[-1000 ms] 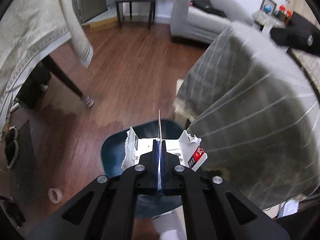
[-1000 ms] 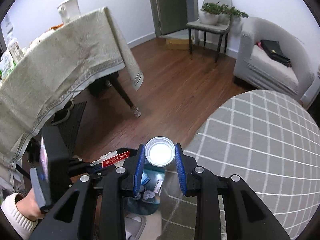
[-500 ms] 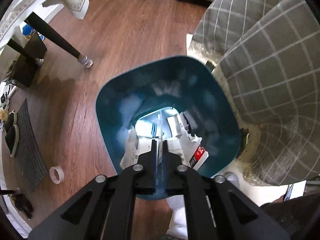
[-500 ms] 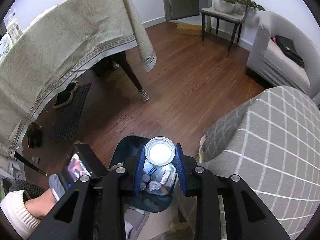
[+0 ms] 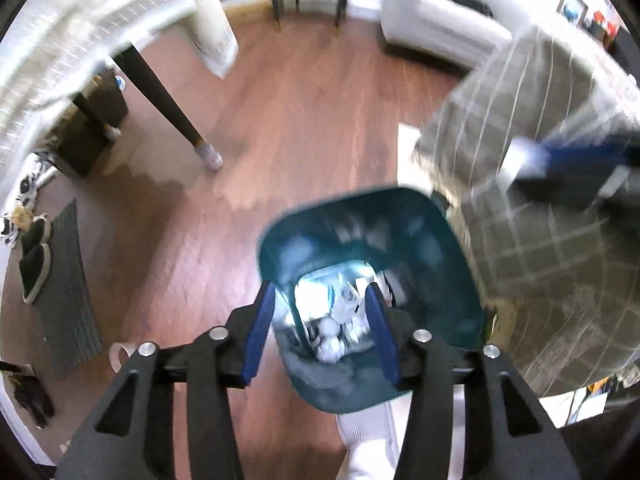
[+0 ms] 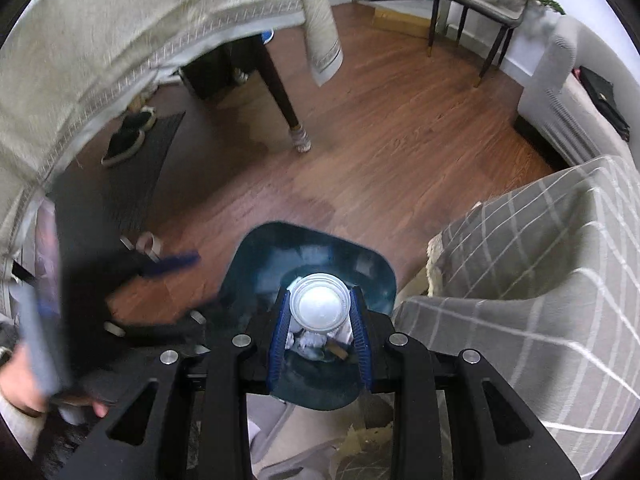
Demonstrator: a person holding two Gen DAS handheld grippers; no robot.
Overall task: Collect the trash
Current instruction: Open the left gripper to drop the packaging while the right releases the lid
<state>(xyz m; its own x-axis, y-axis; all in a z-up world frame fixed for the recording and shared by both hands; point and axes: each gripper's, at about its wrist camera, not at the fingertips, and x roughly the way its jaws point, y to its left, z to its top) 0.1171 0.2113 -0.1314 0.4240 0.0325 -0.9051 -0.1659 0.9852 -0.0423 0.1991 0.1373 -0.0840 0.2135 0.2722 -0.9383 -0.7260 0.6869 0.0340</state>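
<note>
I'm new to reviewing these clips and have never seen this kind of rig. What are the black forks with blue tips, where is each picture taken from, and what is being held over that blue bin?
There is no robot here. A person holds a two-finger gripper in each hand, and each gripper has a wide-angle camera that looks along its fingers, so the black forks are the tools themselves.

The left wrist view shows the left gripper open and holding nothing, above a teal trash bin standing on the wooden floor. Crumpled trash lies at the bottom of the bin.

The right wrist view shows the right gripper closed on a small clear plastic cup, held over the same bin.

Beside the bin is furniture under a grey checked cover. Further off is a table draped with a beige cloth.
</note>
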